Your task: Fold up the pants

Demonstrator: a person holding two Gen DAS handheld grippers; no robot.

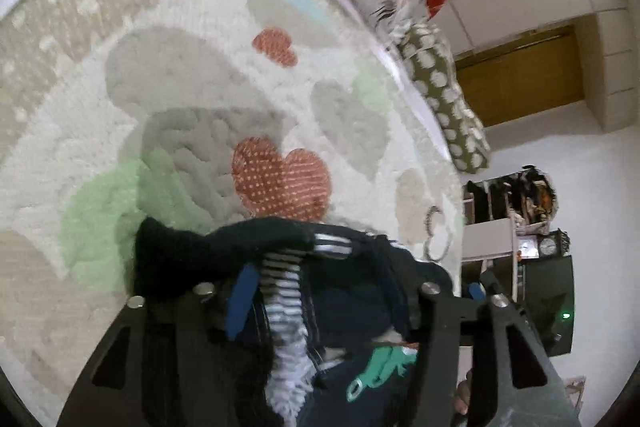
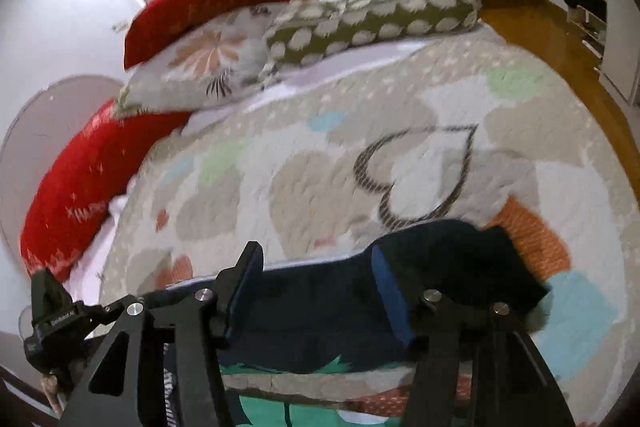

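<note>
The dark navy pants [image 1: 352, 311] with white stripes and a green print hang bunched between the fingers of my left gripper [image 1: 352, 291], above the quilt. The jaws stand apart; the cloth drapes over the left blue pad [image 1: 240, 307], and I cannot tell if they clamp it. In the right wrist view the navy pants [image 2: 440, 267] lie across the bed's near edge. My right gripper [image 2: 316, 291] is open, its blue pads [image 2: 390, 295] either side of the fabric without pinching it. The other gripper [image 2: 52, 323] shows at lower left.
The bed has a quilt with heart patches [image 2: 400, 131]. Red pillows [image 2: 80, 179], a floral pillow [image 2: 208, 67] and an olive spotted bolster [image 2: 372, 15] lie at its head. Wooden floor [image 2: 560, 43] and shelves [image 1: 516, 211] lie beyond the bed.
</note>
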